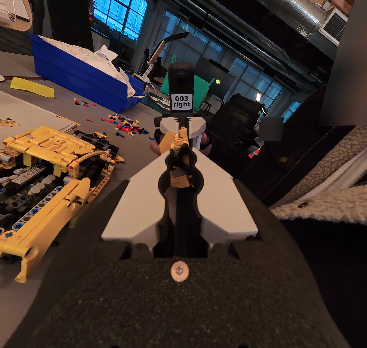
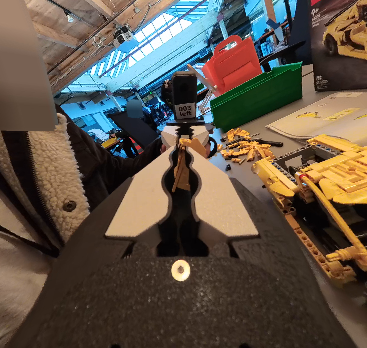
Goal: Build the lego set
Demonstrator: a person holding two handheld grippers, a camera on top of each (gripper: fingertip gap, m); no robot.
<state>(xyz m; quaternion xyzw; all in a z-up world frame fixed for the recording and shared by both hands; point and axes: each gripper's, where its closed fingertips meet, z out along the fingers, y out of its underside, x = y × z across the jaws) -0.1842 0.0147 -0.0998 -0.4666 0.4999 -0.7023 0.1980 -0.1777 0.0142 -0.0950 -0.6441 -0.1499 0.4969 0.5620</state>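
A small yellow and black lego sub-assembly [image 1: 179, 171] is held in the air between both grippers, which face each other tip to tip. My left gripper [image 1: 180, 150] is shut on its near end. My right gripper [image 2: 181, 148] is shut on the same sub-assembly [image 2: 181, 171] from the other side. The right gripper also shows in the left wrist view [image 1: 181, 128], and the left gripper in the right wrist view [image 2: 184, 138]. The half-built yellow car [image 1: 49, 159] lies on the grey table, left of the left gripper; it also shows in the right wrist view [image 2: 321, 179].
Loose red, blue and yellow pieces [image 1: 127, 124] lie beyond the car, by a blue bin [image 1: 79, 74] full of paper bags. Loose yellow pieces [image 2: 244, 147], a green bin [image 2: 258, 100], an open instruction booklet [image 2: 317, 115] and the set's box [image 2: 337, 30] stand behind. A person's fleece-lined jacket [image 2: 49, 169] is close by. The grippers are tip to tip, or close to it.
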